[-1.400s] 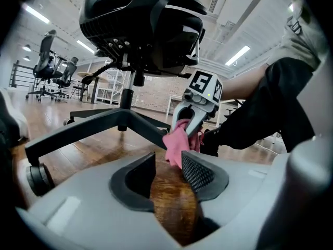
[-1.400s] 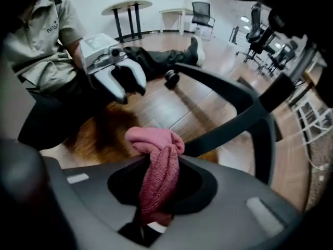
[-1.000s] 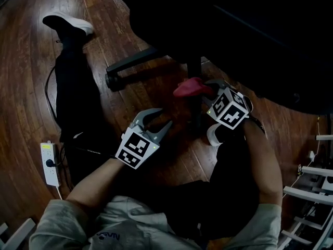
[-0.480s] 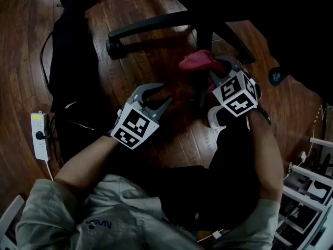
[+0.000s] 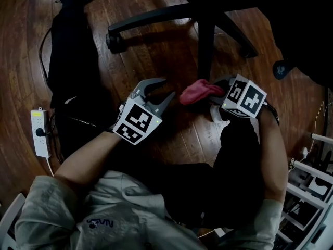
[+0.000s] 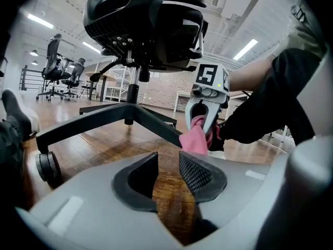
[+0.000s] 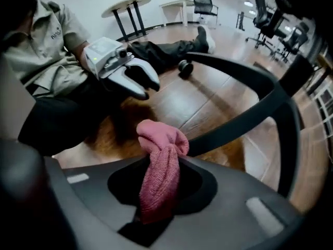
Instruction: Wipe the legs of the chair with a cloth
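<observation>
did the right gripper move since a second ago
Yes. The right gripper slid the pink cloth along the chair leg, away from the hub, toward the person.

Chair (image 6: 140, 14) top cut off; cloth (image 7: 156, 139) lower end hidden inside right claw (image 7: 160, 184).

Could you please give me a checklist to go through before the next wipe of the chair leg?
1. Cloth gripped: ok. The pink cloth is pinched in the right claw.
2. Cloth on the chair leg: cannot tell. It sits right beside the leg, but contact is unclear.
3. Left claw out of the way: ok. It is open with nothing between its pads, though it has just been closing.
4. Power strip clear of the work: ok. It lies on the floor off at the left, apart from both claws.
</observation>
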`<action>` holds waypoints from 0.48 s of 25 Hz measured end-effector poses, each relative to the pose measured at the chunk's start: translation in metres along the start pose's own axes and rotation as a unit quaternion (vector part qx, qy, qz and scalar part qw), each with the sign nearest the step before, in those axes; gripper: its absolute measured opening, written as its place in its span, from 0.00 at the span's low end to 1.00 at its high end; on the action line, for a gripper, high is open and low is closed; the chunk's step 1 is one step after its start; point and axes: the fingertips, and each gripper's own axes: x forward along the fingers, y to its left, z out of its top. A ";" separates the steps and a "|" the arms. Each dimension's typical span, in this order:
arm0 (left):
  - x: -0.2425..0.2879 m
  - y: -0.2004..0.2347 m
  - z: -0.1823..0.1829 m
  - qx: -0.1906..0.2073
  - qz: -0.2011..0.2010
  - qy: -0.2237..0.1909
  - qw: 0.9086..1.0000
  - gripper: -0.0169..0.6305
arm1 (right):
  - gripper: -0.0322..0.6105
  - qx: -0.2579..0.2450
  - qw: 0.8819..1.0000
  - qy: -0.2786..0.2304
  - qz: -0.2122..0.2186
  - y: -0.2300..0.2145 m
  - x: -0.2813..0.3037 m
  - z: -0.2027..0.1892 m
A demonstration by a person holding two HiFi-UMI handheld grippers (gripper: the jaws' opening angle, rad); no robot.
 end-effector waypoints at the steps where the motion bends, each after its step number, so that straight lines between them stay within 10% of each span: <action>1: 0.000 0.000 -0.002 0.001 0.001 0.003 1.000 0.23 | 0.19 -0.002 1.000 0.004 0.017 0.008 0.002 -0.001; 4: -0.002 0.003 -0.006 0.000 0.010 0.009 1.000 0.23 | 0.19 -0.025 0.997 -0.021 -0.071 -0.021 -0.006 0.013; 8: -0.001 0.004 -0.007 -0.004 0.020 0.013 1.000 0.25 | 0.20 -0.021 0.948 -0.079 -0.308 -0.112 -0.046 0.037; 12: 0.009 -0.001 -0.004 -0.007 0.022 0.021 1.000 0.27 | 0.20 -0.011 0.933 -0.085 -0.350 -0.135 -0.058 0.039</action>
